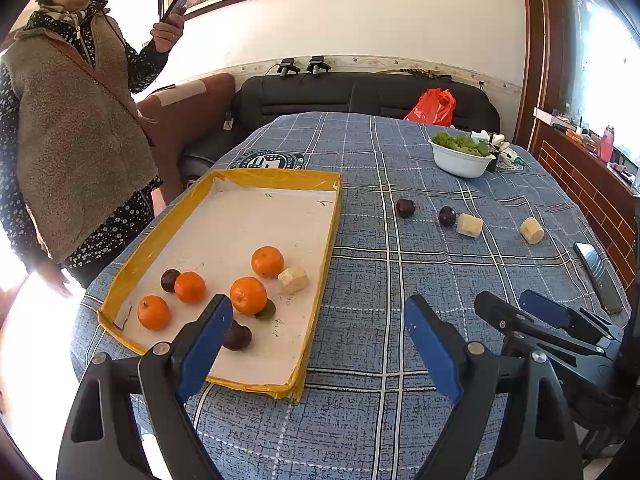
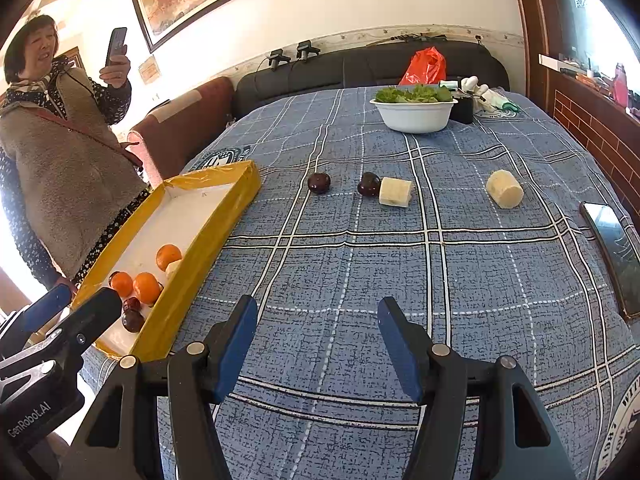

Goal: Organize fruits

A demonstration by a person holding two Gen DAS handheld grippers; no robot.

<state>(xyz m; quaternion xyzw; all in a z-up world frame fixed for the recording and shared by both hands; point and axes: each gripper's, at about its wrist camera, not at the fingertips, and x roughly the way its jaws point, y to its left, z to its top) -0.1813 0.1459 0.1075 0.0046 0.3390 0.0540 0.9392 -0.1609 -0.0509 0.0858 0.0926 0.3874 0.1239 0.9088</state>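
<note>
Part of the fruit is hard to read: in the left wrist view the left gripper (image 1: 320, 340) has one blue finger (image 1: 208, 344) crossing the near plum (image 1: 237, 337) in the tray (image 1: 280, 179), and a green scrap is half tucked under the nearest orange (image 1: 248, 295). From the right wrist view the tray's (image 2: 208, 232) yellow wall cuts off most of what lies inside. A phone (image 2: 614, 256) at the table's right edge is only partly in view, and the items behind the white bowl (image 2: 414, 114) at the far right corner are too small to name.

The tray sits along the table's left edge, holding four oranges, plums and a pale cut chunk (image 1: 293, 279). Still out on the blue checked tablecloth (image 2: 360, 264), across the middle, lie two plums (image 2: 319, 182) (image 2: 369, 184) and two pale chunks (image 2: 395, 192) (image 2: 505, 189) — one plum touching one chunk. The near half of the cloth is bare, open room for both tools.

Both grippers hang over the near edge, tilted downward. The left gripper's jaws stand wide with nothing in them; the right gripper (image 2: 318, 342) is parted less far — also empty.

A person stands at the left edge, holding up a phone.
</note>
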